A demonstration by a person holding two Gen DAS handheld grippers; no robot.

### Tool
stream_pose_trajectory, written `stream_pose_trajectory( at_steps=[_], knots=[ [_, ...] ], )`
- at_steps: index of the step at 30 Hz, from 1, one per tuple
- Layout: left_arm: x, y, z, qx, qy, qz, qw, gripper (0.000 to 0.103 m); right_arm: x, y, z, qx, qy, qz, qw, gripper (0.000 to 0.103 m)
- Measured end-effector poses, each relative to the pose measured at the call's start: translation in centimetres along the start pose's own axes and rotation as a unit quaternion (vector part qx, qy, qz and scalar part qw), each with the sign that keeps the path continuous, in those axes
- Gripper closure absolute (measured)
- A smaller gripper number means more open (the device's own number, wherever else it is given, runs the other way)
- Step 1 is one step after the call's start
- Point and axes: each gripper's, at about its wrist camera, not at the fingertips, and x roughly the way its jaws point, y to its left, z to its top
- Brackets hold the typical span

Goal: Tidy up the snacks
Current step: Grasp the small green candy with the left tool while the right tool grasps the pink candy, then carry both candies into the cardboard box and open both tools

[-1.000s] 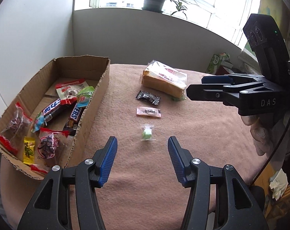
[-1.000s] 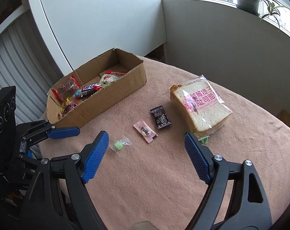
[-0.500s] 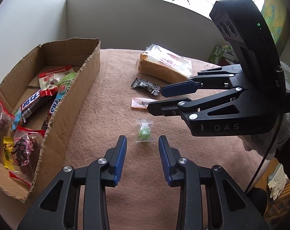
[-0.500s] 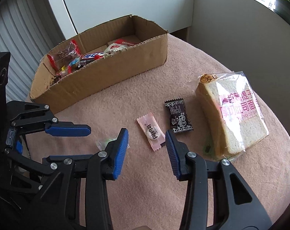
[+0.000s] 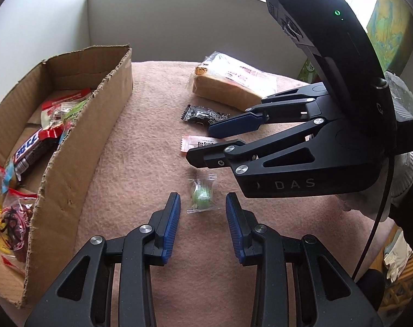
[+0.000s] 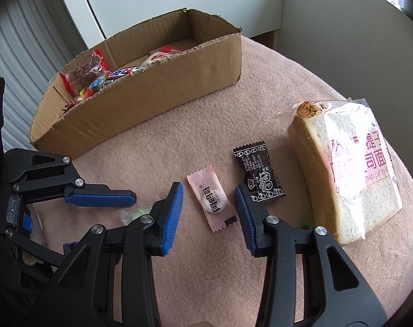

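Note:
A green candy in clear wrap [image 5: 202,194] lies on the pink cloth between the pads of my left gripper [image 5: 202,201]. The pads stand close on either side of it without touching. My right gripper [image 6: 209,190] straddles a pink wrapped candy [image 6: 211,201]. Its jaws are closing, with a gap still showing on each side of the candy. A black wrapped candy [image 6: 258,174] lies just right of that gripper. Beyond it lies a bagged bread slice [image 6: 350,179]. The cardboard box [image 6: 151,109] on the left holds several snacks.
My right gripper [image 5: 203,144] reaches in from the right, directly behind the green candy and close to my left fingertips. The box wall [image 5: 83,141] stands a short way left. The cloth-covered table drops off at the right near a gloved hand [image 5: 402,169].
Both grippers came down toward the cloth and narrowed their jaws. The left now frames the green candy. The right swung in over the pink candy.

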Motion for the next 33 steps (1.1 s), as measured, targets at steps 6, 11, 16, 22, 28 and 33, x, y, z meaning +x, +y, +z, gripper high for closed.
stream_pose_trajectory(
  at_steps=[6,11,16,22,28,33],
  knots=[
    [0.6,-0.1,0.2,-0.001,0.000,0.005,1.0000,0.079,-0.1,0.6,-0.5,-0.019,0.014,-0.018,1.000,0.075],
    [0.8,0.0,0.0,-0.001,-0.002,0.007,1.0000,0.080,-0.3,1.0,-0.8,-0.021,0.021,-0.042,0.999,0.081],
    [-0.1,0.6,-0.6,-0.008,-0.003,0.010,0.9999,0.080,-0.4,1.4,-1.3,-0.014,0.018,-0.062,0.998,0.081],
    [-0.6,0.9,-0.9,-0.018,-0.007,0.011,0.9998,0.080,-1.4,1.4,-2.7,0.024,0.004,-0.061,0.998,0.081],
    [-1.6,0.7,-1.4,-0.017,-0.014,0.005,0.9997,0.080,-2.6,1.2,-4.0,0.050,-0.002,-0.063,0.997,0.081],
    [-2.8,0.6,-2.0,-0.014,-0.019,0.005,0.9997,0.080,-3.8,1.2,-5.1,0.068,-0.010,-0.072,0.995,0.081]
  ],
)
